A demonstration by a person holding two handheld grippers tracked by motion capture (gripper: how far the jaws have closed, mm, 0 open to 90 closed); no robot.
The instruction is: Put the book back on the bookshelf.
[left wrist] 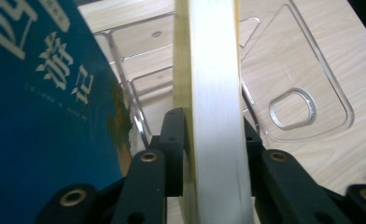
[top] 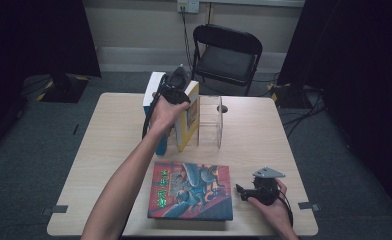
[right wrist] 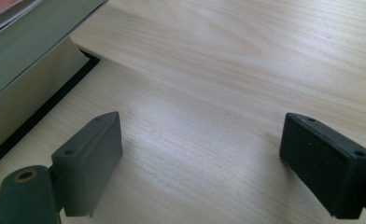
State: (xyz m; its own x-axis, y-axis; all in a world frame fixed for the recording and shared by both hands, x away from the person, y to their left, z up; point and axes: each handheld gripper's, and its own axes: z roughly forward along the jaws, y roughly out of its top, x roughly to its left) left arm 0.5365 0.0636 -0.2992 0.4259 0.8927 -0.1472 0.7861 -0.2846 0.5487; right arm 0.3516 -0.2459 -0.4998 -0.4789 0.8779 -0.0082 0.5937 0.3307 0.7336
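Observation:
A yellow-covered book [top: 190,120] stands upright in a clear acrylic rack [top: 211,122] at the back of the table. My left gripper [top: 180,96] comes down on its top edge; in the left gripper view both pads [left wrist: 174,135] lie against the cream page block [left wrist: 216,93], one on each side. A blue book [left wrist: 41,116] leans just beside it. Near the front right, my right gripper [top: 240,191] rests low over the table, its jaws open [right wrist: 200,158] with bare wood between them. A colourful hardback [top: 191,190] lies flat to its left, its page edge [right wrist: 27,60] close by.
The rack's clear dividers and base [left wrist: 293,93] spread out behind the yellow book. A black folding chair [top: 226,52] stands beyond the far edge of the table [top: 264,135]. Dark curtains hang on both sides of the room.

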